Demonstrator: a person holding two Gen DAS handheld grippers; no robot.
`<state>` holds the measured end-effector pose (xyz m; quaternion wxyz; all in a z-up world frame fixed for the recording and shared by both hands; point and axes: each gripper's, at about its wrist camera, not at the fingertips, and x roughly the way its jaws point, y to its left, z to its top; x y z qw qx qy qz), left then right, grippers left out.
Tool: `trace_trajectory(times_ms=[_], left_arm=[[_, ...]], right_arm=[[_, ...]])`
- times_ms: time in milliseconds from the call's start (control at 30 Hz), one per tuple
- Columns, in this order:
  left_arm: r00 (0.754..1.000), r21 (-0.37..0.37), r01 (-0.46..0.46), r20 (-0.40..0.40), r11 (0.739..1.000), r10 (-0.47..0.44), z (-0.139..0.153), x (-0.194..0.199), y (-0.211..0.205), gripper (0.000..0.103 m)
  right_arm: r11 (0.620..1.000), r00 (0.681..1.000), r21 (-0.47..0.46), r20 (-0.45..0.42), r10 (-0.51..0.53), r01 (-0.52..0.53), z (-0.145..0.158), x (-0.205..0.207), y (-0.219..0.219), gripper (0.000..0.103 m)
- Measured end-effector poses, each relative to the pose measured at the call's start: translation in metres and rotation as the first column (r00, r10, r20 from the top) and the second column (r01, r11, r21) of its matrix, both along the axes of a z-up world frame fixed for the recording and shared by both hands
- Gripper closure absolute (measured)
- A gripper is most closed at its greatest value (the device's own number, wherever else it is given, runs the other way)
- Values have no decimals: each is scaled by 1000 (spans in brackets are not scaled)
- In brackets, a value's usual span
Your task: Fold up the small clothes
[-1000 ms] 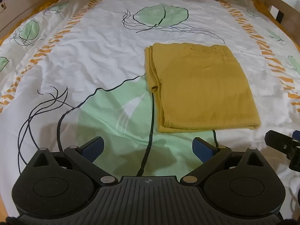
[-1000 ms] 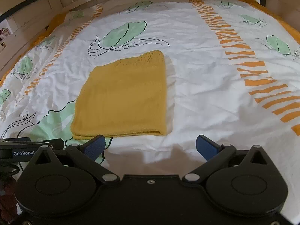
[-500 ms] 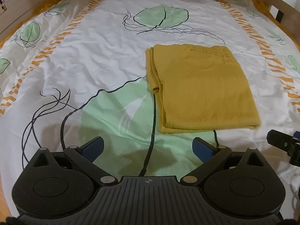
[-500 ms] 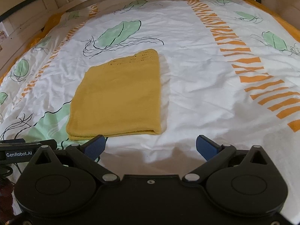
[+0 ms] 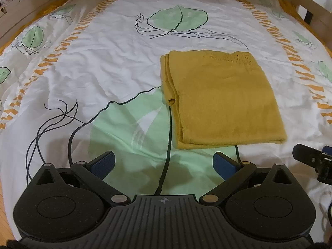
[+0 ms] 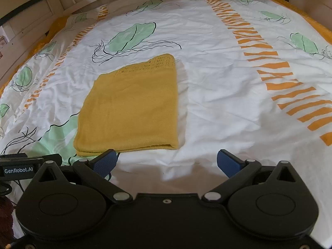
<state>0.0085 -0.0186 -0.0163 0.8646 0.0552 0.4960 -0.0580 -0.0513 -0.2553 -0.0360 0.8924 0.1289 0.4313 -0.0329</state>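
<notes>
Your left hand-held gripper point(image 5: 164, 162) sits low over the bed point(image 5: 87, 66), pointing level along the sheet, its blue pads spread wide and empty. Your right hand-held gripper point(image 6: 167, 161) is posed the same way just beside it, also wide with nothing between the pads. The folded yellow garment point(image 6: 130, 105) lies flat on the bed ahead of both, near the right one's left pad point(image 6: 104, 161).

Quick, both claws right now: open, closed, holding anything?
Left claw: open, empty, short of the folded yellow garment.
Right claw: open, empty, at the garment's near edge.
</notes>
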Motion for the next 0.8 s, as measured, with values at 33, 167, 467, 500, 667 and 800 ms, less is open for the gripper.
trace_trajectory(times_ms=[33, 167, 467, 500, 667, 800], left_arm=[[1000, 0, 0, -1, 1000, 0, 0, 0, 0, 1], [1000, 1, 4, -4, 1000, -4, -1, 0, -1, 1], [1000, -4, 8, -15, 1000, -8, -4, 1, -1, 1], [1000, -5, 8, -15, 1000, -9, -4, 2, -1, 1], [1000, -5, 10, -19, 1000, -11, -5, 2, -1, 1], [1000, -9, 11, -22, 1000, -11, -6, 2, -1, 1]], right_arm=[[1000, 1000, 1, -1, 1, -1, 0, 0, 0, 0], [1000, 1000, 4, -7, 3, -3, -1, 2, 1, 0], [1000, 1000, 14, -19, 5, -4, -4, 3, 0, 0], [1000, 1000, 15, -20, 6, -6, -4, 4, 1, 0], [1000, 1000, 19, -24, 6, -6, -5, 4, 1, 0], [1000, 1000, 21, -27, 9, -8, -6, 4, 2, 0]])
